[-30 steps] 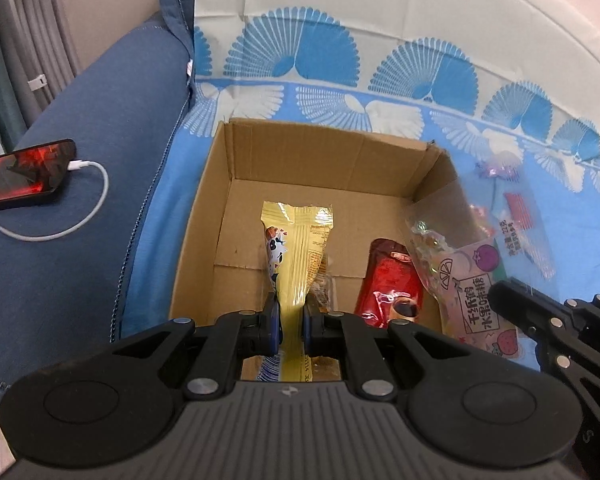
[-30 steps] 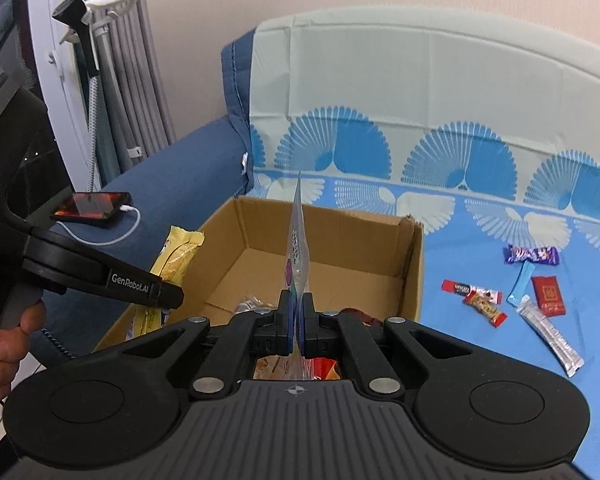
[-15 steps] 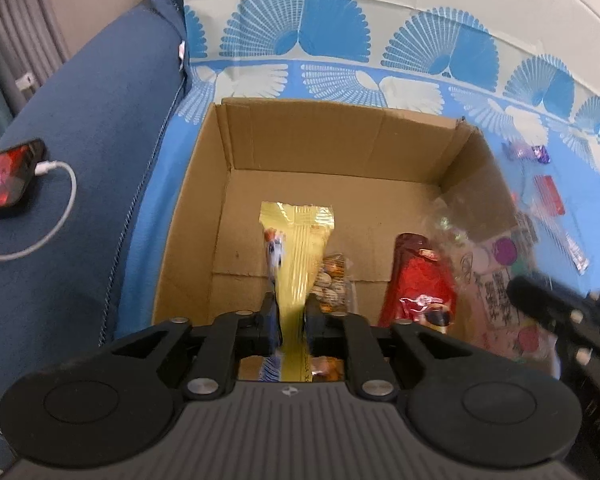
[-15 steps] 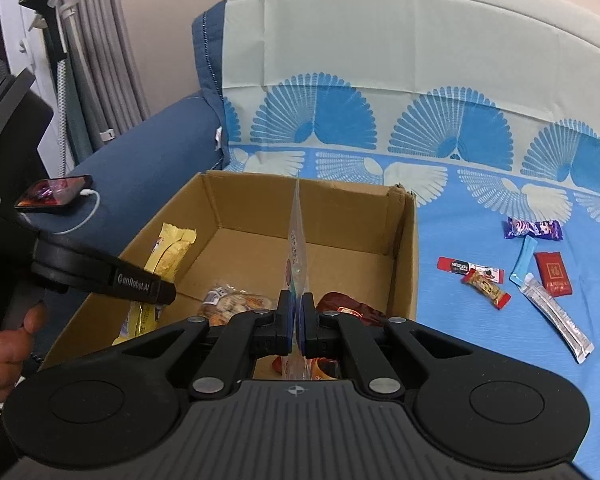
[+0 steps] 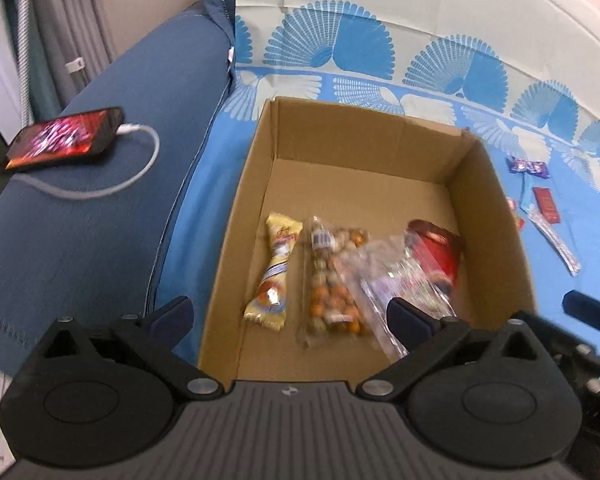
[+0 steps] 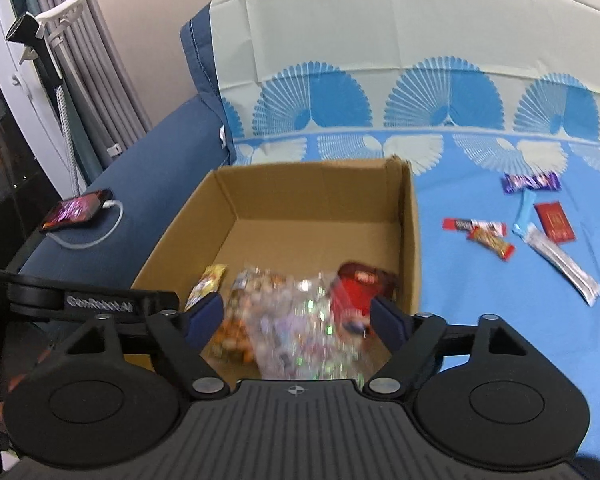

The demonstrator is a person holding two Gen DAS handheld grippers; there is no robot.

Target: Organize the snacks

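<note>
An open cardboard box [image 5: 496, 216] [image 6: 410, 216] sits on a blue patterned sheet. Inside lie a yellow snack packet [image 5: 274, 272] [image 6: 208, 284], a clear bag of round nuts [image 5: 332, 280] [image 6: 236, 320], a clear candy bag [image 5: 404, 280] [image 6: 300, 324], blurred, and a red packet [image 5: 436, 248] [image 6: 356, 288]. My left gripper [image 5: 290, 318] hangs over the box's near edge, its jaws opening wide with no snack pinched. My right gripper [image 6: 296, 320] is above the clear candy bag, its jaws opening, pads apart from it.
A phone [image 5: 64, 138] [image 6: 76, 210] on a white cable lies on the dark blue sofa arm at left. Several small snack packets [image 6: 536, 224] [image 5: 540, 204] are scattered on the sheet right of the box. A person's hand [image 6: 4, 404] holds the left gripper's handle.
Both grippers went from shut to wide open. The yellow packet dropped from the left gripper and the clear candy bag from the right; both now lie in the box.
</note>
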